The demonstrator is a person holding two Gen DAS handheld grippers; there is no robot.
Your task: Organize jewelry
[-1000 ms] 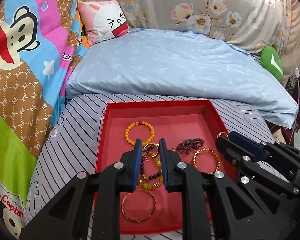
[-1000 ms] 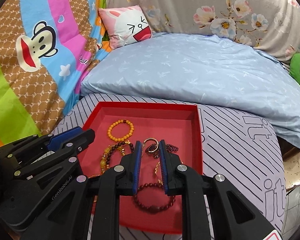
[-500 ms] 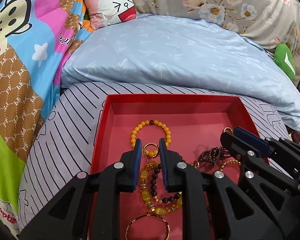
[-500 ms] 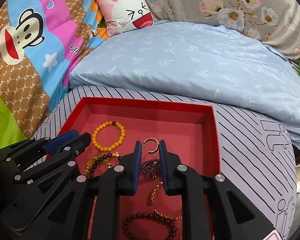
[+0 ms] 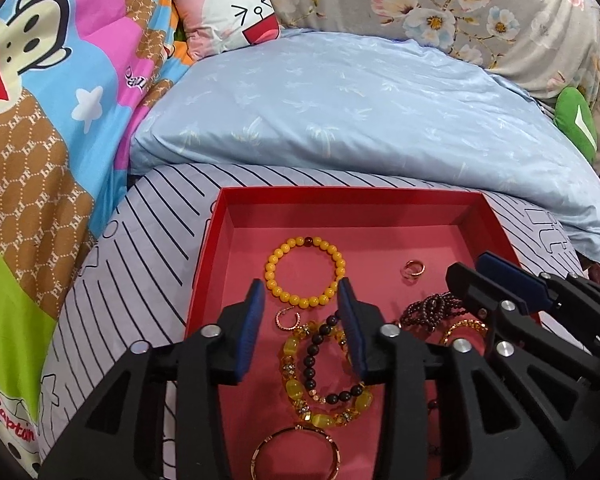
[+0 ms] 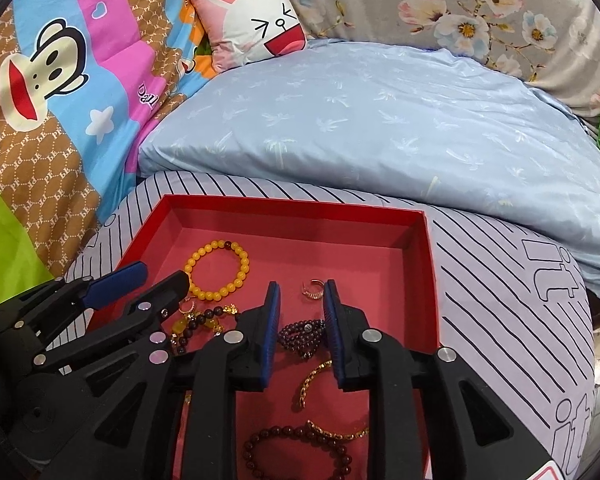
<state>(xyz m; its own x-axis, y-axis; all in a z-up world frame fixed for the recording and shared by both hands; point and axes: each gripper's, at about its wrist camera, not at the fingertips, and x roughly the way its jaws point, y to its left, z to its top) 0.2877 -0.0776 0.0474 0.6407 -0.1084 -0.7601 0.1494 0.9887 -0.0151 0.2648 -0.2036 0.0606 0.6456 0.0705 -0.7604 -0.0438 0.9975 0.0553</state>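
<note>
Bedding backdrop: pale blue pillow [image 5: 340, 112], cartoon cushion [image 6: 256, 24], striped sheet [image 5: 140, 248] under red tray [image 5: 340, 204]. Jewelry all inside tray. L gripper [image 5: 302, 308] fingers spread apart, empty, over tray's near-centre; yellow bead bracelet [image 5: 304, 270] lies just beyond the tips, small gold hoop [image 5: 288, 318] and amber/dark bead strands [image 5: 324, 368] betw. the fingers, gold bangle [image 5: 296, 456] nearer the camera. R gripper [image 6: 300, 304] fingers also apart, empty; gold ring [image 6: 313, 289] just past the tips, purple bead cluster [image 6: 304, 334] and gold chain [image 6: 314, 376] betw. them.
</note>
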